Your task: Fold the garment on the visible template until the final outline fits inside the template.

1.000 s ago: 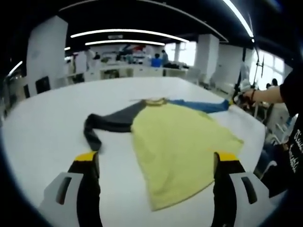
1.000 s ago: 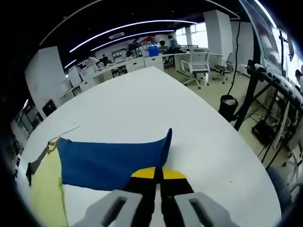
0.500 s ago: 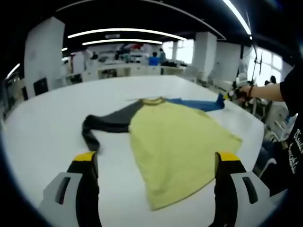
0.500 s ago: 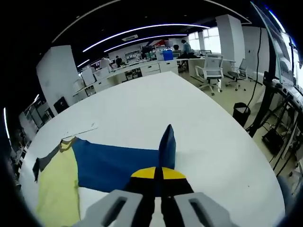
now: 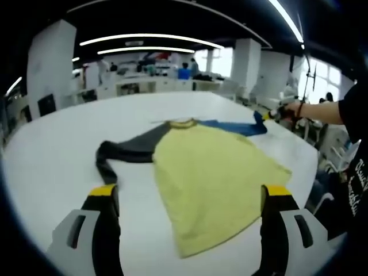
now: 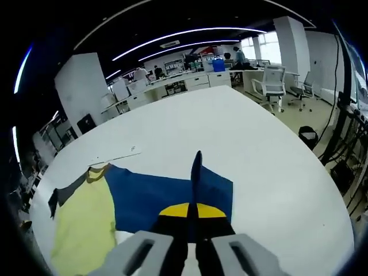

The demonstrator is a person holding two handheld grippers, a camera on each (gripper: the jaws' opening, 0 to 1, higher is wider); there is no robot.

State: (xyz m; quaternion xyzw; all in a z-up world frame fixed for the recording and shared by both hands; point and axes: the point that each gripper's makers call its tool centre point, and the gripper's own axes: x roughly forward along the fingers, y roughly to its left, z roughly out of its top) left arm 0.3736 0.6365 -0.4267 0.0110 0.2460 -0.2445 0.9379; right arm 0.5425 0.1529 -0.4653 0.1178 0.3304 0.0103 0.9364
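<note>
the garment [image 5: 213, 172] has a pale yellow body, one dark grey sleeve [image 5: 123, 150] and one blue sleeve [image 6: 167, 192], plain with no print. the table [image 5: 52, 155] is white. both grippers' jaws are black with yellow tips.

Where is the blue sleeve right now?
The blue sleeve is pinched at its cuff in the shut right gripper, lifted off the white table, beside the yellow shirt body.

Your surface: one white table [image 5: 52, 149], centre frame in both views. On it, one garment [image 5: 213, 172], yellow body, dark grey and blue sleeves.
</note>
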